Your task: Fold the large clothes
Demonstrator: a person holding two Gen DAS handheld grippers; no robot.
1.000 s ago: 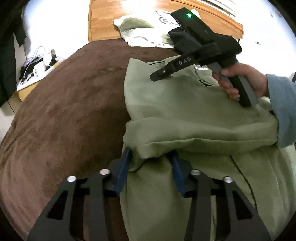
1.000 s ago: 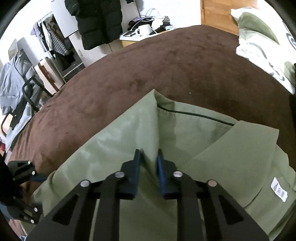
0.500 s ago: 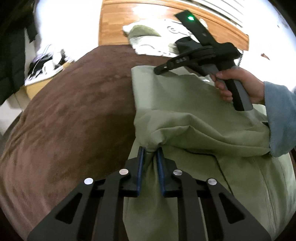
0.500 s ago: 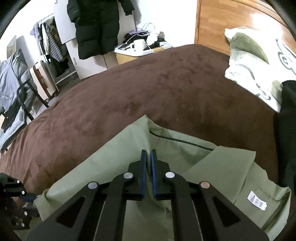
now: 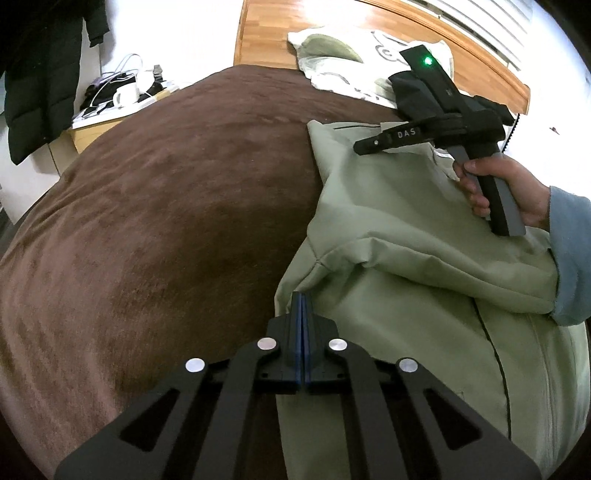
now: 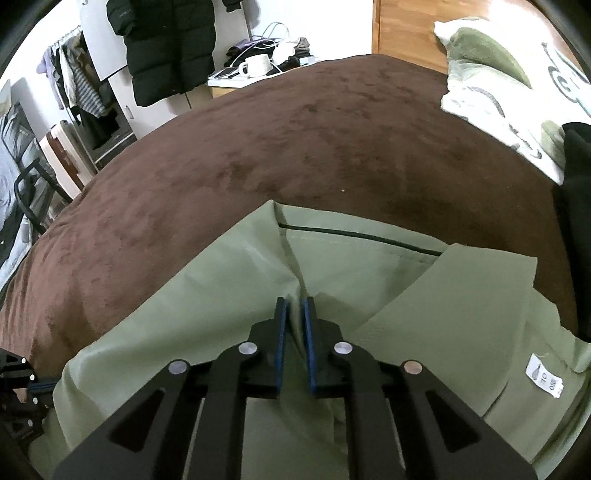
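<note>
An olive green jacket (image 5: pixel 406 229) lies spread on the brown bed cover (image 5: pixel 166 229), collar toward the headboard. My left gripper (image 5: pixel 302 295) sits at the jacket's near left edge. Its jaws are closing, the blue pads meet and the folded hem is caught at their tips. In the right wrist view, my right gripper (image 6: pixel 294 306) is shut on a raised ridge of the jacket (image 6: pixel 229 295) just below the collar, near the white label (image 6: pixel 545 376). From the left wrist view, a hand (image 5: pixel 517 199) in a blue sleeve holds the right gripper (image 5: pixel 365 147).
A green-and-white pillow (image 6: pixel 498 81) and a black garment (image 6: pixel 576 221) lie by the wooden headboard (image 5: pixel 266 33). A bedside table (image 6: pixel 255 72) carries a mug and cables. A black puffer coat (image 6: pixel 166 48) and a clothes rack (image 6: pixel 74 85) stand beyond the bed.
The left jaws went from wide around a bunch of jacket fabric to fully shut at its edge. The right jaws narrowed onto the fabric ridge near the collar.
</note>
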